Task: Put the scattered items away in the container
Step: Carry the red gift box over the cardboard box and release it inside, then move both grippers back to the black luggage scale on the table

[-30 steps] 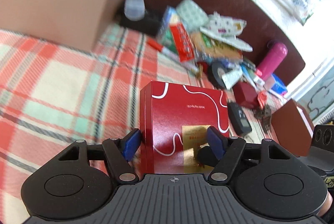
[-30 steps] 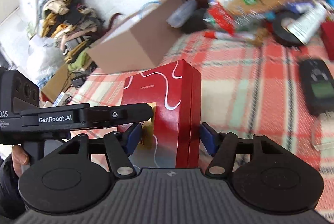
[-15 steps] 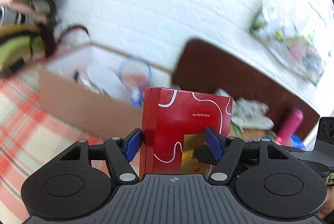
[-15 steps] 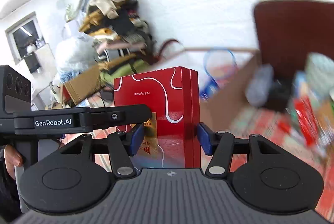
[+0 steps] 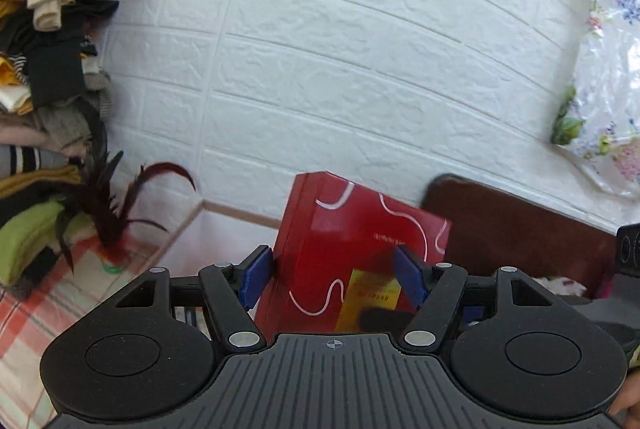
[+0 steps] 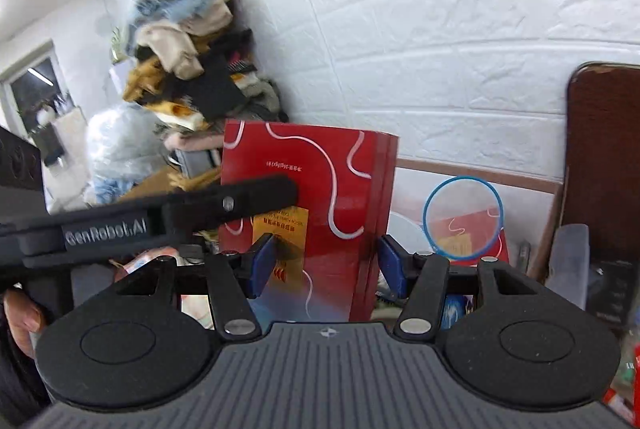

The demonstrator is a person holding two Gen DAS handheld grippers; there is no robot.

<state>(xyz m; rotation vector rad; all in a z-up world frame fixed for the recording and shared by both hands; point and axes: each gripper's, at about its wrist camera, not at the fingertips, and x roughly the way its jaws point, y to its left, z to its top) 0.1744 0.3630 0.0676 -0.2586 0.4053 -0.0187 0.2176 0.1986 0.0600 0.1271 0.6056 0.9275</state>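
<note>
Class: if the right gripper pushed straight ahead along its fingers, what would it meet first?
The red box already stands between the right gripper fingers, so it meets that first. Beyond it, probably the white wall, though depth is unclear.

A white brick-patterned wall [image 5: 340,69] fills most of the left wrist view, and a heap of clothes [image 5: 44,41] in cream, black, yellow and green climbs the left edge, with a dark red feather duster [image 5: 116,205] standing at its foot at lower left. A flowered plastic sheet [image 5: 604,101] hangs at the upper right, above a dark brown headboard [image 5: 520,229] at the right, while a strip of red and green plaid blanket [image 5: 28,313] shows in the lower left corner. In the right wrist view the same clothes heap sits at upper left, with a bulging clear plastic bag [image 6: 116,145] below it and a window [image 6: 36,89] at the far left edge.
</note>
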